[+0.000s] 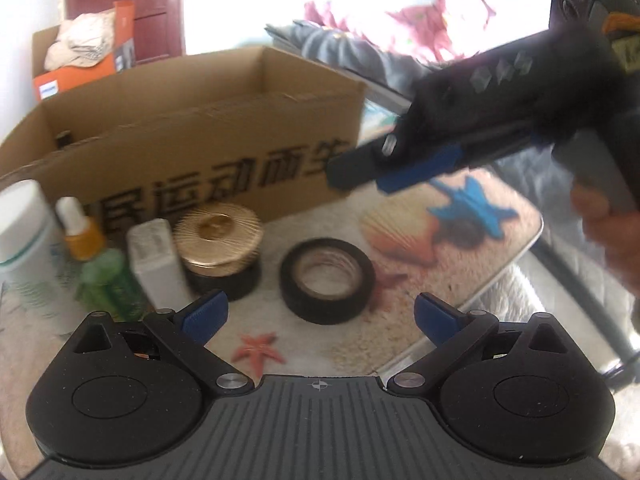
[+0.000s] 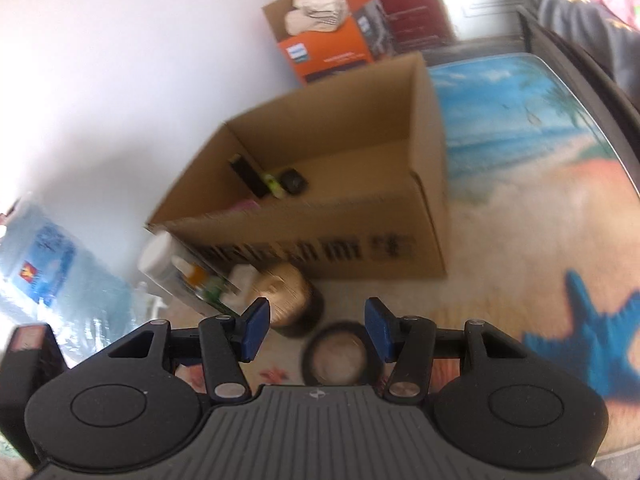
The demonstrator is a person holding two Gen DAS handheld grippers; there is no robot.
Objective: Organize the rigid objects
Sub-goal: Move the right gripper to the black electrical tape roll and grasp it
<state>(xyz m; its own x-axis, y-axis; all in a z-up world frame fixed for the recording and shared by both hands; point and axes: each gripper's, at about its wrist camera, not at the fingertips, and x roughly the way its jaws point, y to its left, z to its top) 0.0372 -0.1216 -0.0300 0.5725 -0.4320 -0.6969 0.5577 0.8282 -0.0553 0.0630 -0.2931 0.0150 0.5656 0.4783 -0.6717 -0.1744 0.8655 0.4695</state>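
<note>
A black tape roll lies flat on the beach-print mat just ahead of my open left gripper, which holds nothing. Left of the roll stand a gold-lidded black jar, a white box, a green bottle, an orange dropper bottle and a white jar. Behind them is an open cardboard box. My right gripper is open and empty above the tape roll and the gold-lidded jar. In the left wrist view, the right gripper hangs at the upper right.
The cardboard box has a few small dark and yellow-green items in one corner. A large water jug stands at the left by the white wall. An orange carton sits behind the box. The mat's edge runs along the right.
</note>
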